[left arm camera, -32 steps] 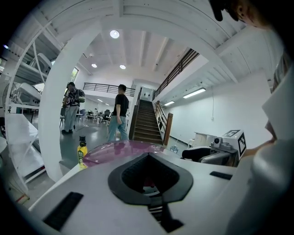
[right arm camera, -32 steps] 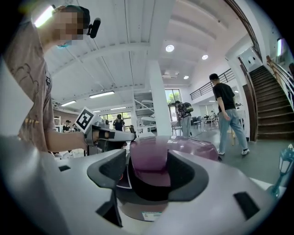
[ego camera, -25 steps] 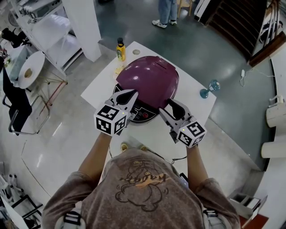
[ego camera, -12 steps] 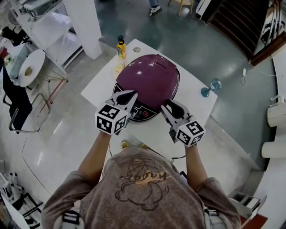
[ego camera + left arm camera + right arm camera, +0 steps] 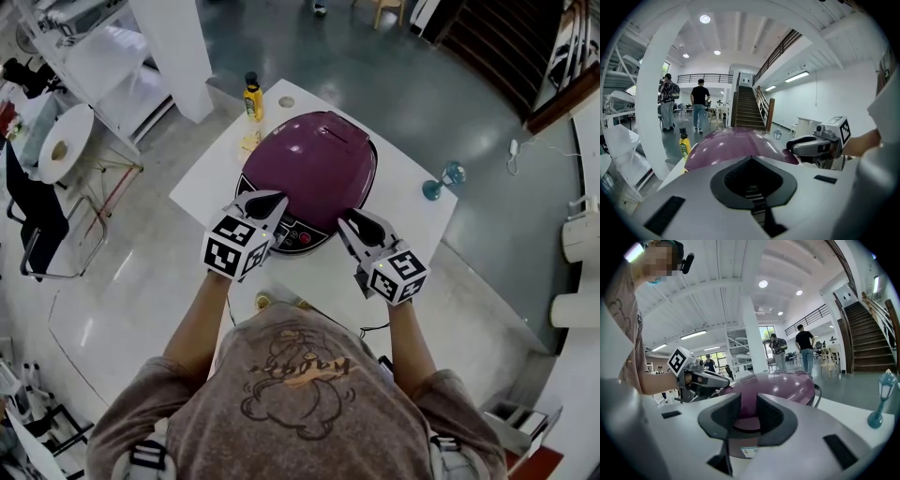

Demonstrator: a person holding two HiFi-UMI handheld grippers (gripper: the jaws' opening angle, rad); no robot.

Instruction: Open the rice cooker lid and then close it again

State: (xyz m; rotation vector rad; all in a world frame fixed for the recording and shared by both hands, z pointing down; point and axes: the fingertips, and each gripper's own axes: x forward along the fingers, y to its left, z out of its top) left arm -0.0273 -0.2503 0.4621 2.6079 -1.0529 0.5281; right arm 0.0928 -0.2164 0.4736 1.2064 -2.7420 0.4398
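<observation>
The rice cooker (image 5: 314,159) stands on the white table (image 5: 412,202) with its purple domed lid down; it also shows as a purple dome (image 5: 736,143) (image 5: 787,383) in both gripper views. My left gripper (image 5: 274,199) (image 5: 752,159) hovers at the lid's front left edge, its jaws together with nothing in them. My right gripper (image 5: 350,220) (image 5: 748,401) is at the front right edge. Its jaws have just been closing but still stand a little apart, with only the lid seen through the gap. The control panel (image 5: 298,239) lies between the two grippers.
A yellow bottle (image 5: 252,98) (image 5: 684,145) stands at the table's far left corner, and a blue glass ornament (image 5: 441,186) (image 5: 881,399) sits at the right edge. A white pillar (image 5: 173,56) and a chair (image 5: 37,225) are to the left. People walk far off.
My right gripper's jaws stand closer together than before. My left gripper has sunk slightly toward the lid's front edge. The lid has stayed down.
</observation>
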